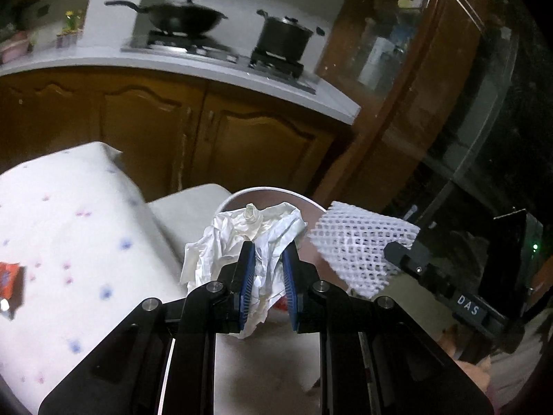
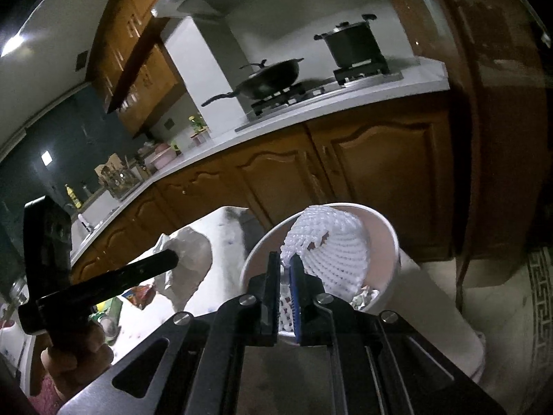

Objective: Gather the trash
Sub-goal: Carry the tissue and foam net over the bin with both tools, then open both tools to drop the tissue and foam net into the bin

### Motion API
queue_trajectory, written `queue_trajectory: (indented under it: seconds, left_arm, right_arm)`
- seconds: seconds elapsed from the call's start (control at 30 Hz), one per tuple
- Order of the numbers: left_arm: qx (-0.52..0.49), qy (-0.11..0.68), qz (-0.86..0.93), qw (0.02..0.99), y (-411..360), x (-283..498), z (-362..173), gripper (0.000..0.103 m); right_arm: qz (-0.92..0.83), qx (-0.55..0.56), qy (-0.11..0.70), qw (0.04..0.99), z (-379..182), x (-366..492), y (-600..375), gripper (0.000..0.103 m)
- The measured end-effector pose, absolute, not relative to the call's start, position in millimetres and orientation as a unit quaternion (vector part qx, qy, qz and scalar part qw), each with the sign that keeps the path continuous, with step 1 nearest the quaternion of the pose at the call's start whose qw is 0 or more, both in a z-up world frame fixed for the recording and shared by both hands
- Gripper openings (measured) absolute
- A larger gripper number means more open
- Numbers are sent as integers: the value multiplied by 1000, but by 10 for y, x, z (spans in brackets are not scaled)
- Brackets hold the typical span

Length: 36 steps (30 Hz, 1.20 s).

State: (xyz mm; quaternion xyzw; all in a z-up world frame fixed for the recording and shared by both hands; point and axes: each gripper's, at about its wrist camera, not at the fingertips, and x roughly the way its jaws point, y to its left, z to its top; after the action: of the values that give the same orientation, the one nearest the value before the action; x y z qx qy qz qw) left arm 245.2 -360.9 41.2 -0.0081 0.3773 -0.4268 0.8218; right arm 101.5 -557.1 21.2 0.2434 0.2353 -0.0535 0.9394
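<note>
My left gripper [image 1: 269,252] is shut on a crumpled white paper tissue [image 1: 238,242] and holds it over the near rim of a round white trash bin [image 1: 262,192]. My right gripper [image 2: 285,263] is shut on a white foam fruit net [image 2: 331,249] and holds it above the bin's opening [image 2: 390,242]. The net [image 1: 359,245] shows in the left wrist view to the right of the tissue. The left gripper [image 2: 174,259] and its tissue [image 2: 193,259] appear at the left in the right wrist view. Foil-like trash [image 2: 364,299] lies inside the bin.
A table with a white flowered cloth [image 1: 69,242] lies at the left, with a red wrapper [image 1: 10,276] and other items [image 2: 138,294] on it. Behind the bin are brown kitchen cabinets [image 1: 242,138] and a counter with a wok [image 1: 179,17] and pot [image 1: 283,36].
</note>
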Motion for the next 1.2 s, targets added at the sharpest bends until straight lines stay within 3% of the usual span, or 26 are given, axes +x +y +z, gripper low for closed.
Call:
queue_trajectory:
  seconds: [0.37, 0.47, 0.57, 0.63, 0.87, 1.07, 1.13, 1.2]
  left_arm:
    - [2, 395, -423, 816, -4076, 2652, 211, 20]
    - [5, 400, -420, 815, -4127, 2675, 160, 33]
    - [5, 408, -417, 812, -4135, 2708, 93, 43]
    - [2, 414, -416, 810, -4124, 2725, 49, 44]
    - [-2, 419, -405, 813, -4009, 2712, 40, 45]
    - [-12, 411, -385, 826, -3743, 2636, 86, 59]
    - [-19, 413, -373, 831, -3622, 2610, 90, 69]
    - [-31, 414, -365, 833, -3458, 2571, 97, 69]
  right_arm:
    - [-59, 236, 251, 937, 105, 1225, -5798, 9]
    - [-55, 241, 257, 934, 66, 1287, -5836, 10]
    - [-55, 244, 262, 932, 27, 1325, -5864, 16]
    - [-55, 247, 262, 931, 1, 1322, -5875, 27]
    - [-58, 257, 255, 930, 30, 1240, -5914, 29]
    - [-55, 259, 244, 933, 91, 1168, -5849, 56]
    - [-56, 255, 238, 936, 123, 1140, -5799, 68]
    - [-55, 252, 228, 939, 159, 1101, -5747, 78]
